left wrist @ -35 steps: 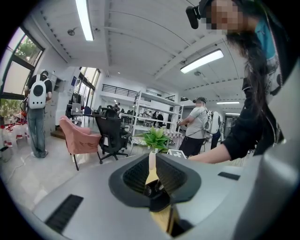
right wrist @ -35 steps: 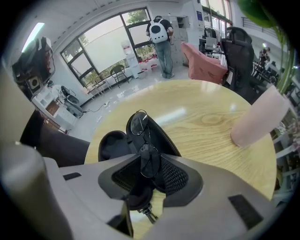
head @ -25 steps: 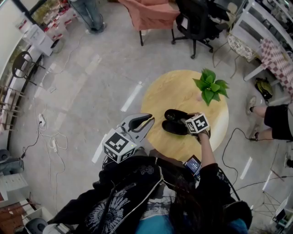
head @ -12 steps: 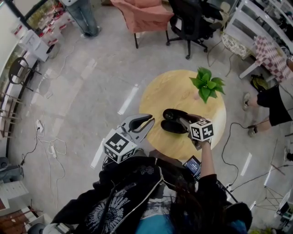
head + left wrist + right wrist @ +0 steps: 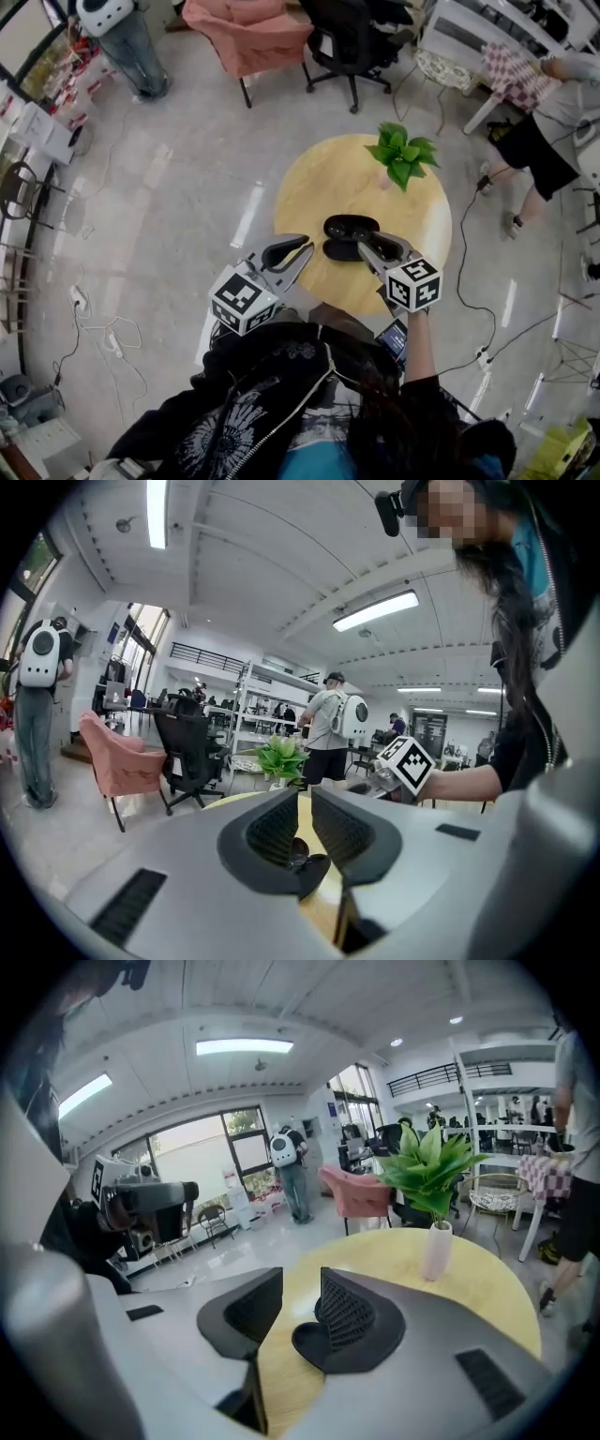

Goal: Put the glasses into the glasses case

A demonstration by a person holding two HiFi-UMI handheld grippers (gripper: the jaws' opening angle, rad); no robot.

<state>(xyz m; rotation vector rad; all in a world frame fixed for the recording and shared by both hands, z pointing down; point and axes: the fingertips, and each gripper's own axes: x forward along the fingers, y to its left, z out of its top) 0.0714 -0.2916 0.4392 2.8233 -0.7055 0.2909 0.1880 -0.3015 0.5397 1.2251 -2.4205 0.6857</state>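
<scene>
Jaws of our left gripper [image 5: 302,251] stand slightly apart, empty, over the worktop's [image 5: 319,187] near edge. Right of them the black case [image 5: 345,228] lies open on the worktop; whether the glasses are inside we cannot tell. Our right gripper [image 5: 371,246] hovers just beside it, jaws apart, empty.

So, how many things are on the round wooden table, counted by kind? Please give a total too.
Black glasses case, lying open: 1
Green plant in a white vase: 1
Total on the table: 2
Whether glasses lie inside the case cannot be made out.
</scene>
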